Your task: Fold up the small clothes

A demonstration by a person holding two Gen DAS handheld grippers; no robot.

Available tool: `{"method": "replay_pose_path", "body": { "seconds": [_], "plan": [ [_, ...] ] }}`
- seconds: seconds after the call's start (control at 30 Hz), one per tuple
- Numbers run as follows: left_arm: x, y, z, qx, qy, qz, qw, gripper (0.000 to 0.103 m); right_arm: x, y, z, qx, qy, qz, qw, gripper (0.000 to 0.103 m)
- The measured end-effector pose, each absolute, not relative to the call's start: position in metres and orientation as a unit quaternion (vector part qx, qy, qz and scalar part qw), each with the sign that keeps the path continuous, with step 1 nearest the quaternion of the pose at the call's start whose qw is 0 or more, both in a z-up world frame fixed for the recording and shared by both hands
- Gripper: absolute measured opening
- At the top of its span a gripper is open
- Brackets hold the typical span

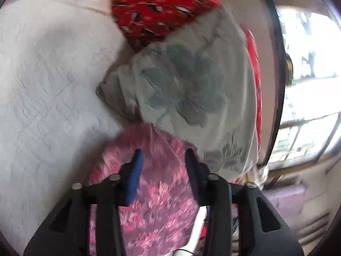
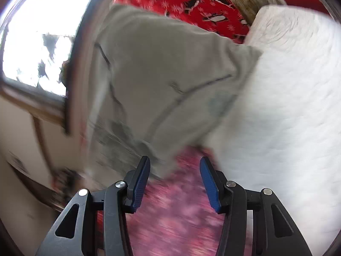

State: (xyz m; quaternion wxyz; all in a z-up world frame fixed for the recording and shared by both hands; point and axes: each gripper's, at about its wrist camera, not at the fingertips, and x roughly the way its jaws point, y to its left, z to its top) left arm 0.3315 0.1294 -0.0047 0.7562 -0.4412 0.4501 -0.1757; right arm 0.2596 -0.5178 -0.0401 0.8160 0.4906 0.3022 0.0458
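While both claws gaped empty over the pink floral garment (image 1: 149, 202), the grey garment (image 1: 191, 89) lay at twelve o'clock of the left claw (image 1: 164, 155) and eleven o'clock of the right claw (image 2: 174, 164).

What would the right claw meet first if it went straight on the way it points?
Most likely the pink floral cloth lying between and below the open right claw, with the grey garment just beyond; blur leaves depth uncertain.

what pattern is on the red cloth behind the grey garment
Red cloth: black-and-white shapes with small white flowers on red, clearest in the right wrist view.
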Motion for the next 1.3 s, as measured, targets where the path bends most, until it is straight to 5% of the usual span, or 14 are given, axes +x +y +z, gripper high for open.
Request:
{"method": "replay_pose_path", "body": {
  "seconds": [0.2,0.3,0.57,0.63,0.7,0.8,1.07,1.2,1.3],
  "plan": [
    [0.308,0.066,-0.025,-0.295,0.496,-0.139,0.805,0.047,0.274,-0.484,-0.058,0.382,0.384,0.012,0.841,0.049],
    [0.313,0.051,-0.052,-0.253,0.53,-0.094,0.804,0.042,0.285,-0.467,-0.057,0.321,0.392,-0.014,0.862,0.017],
    [0.277,0.044,-0.027,-0.231,0.519,-0.099,0.817,0.048,0.259,-0.473,-0.052,0.328,0.379,-0.026,0.865,0.025],
    [0.258,0.04,-0.029,-0.235,0.51,-0.097,0.822,0.058,0.242,-0.47,-0.054,0.333,0.375,-0.012,0.865,0.041],
    [0.252,0.029,-0.039,-0.221,0.514,-0.086,0.824,0.059,0.229,-0.465,-0.067,0.33,0.39,-0.013,0.859,0.046],
    [0.252,0.006,-0.051,-0.154,0.528,-0.069,0.832,0.059,0.226,-0.456,-0.076,0.302,0.416,-0.014,0.858,0.008],
    [0.256,-0.012,-0.05,-0.126,0.535,-0.062,0.833,0.064,0.206,-0.455,-0.066,0.312,0.407,-0.033,0.858,0.015],
    [0.255,-0.014,-0.052,-0.126,0.535,-0.063,0.833,0.065,0.179,-0.453,-0.065,0.314,0.405,-0.034,0.858,0.045],
    [0.252,-0.012,-0.052,-0.121,0.538,-0.064,0.831,0.066,0.166,-0.455,-0.079,0.329,0.421,-0.038,0.844,0.039]
  ]
}}
